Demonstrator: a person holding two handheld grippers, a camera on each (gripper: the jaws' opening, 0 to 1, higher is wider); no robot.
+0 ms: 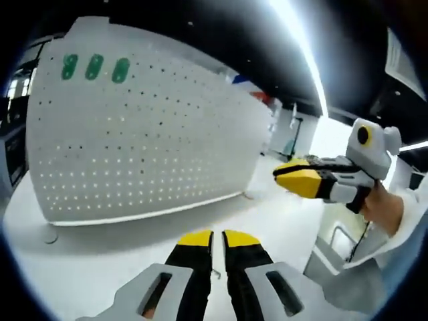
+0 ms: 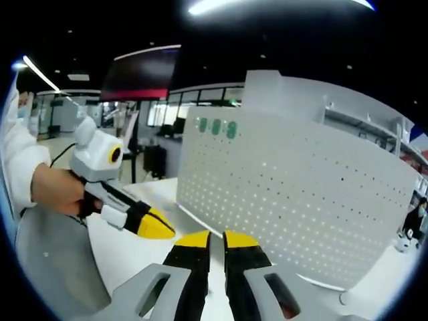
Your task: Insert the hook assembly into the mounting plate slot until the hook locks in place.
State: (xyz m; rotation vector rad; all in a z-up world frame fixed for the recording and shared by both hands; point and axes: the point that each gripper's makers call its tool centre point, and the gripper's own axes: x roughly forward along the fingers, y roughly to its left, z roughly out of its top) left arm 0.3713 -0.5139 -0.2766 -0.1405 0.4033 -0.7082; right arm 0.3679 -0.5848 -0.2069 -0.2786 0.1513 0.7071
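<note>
White pegboard (image 1: 140,134) standing on a glossy white worktop (image 1: 80,267)

Dark-ceilinged office with strip lights; left gripper (image 1: 212,236) pinches a thin metal hook (image 1: 214,273), right gripper (image 2: 215,236) nearly pressed together (seems empty).

Bright ceiling strip lights (image 1: 304,47) blaze overhead, burning out to white glare above the white perforated metal pegboard panel (image 1: 144,134), whose holes glow with backlight. Fisheye distortion bows the panel's edges. Soft shadows pool on the glossy white tabletop (image 1: 80,264) ahead of the jaws.
</note>
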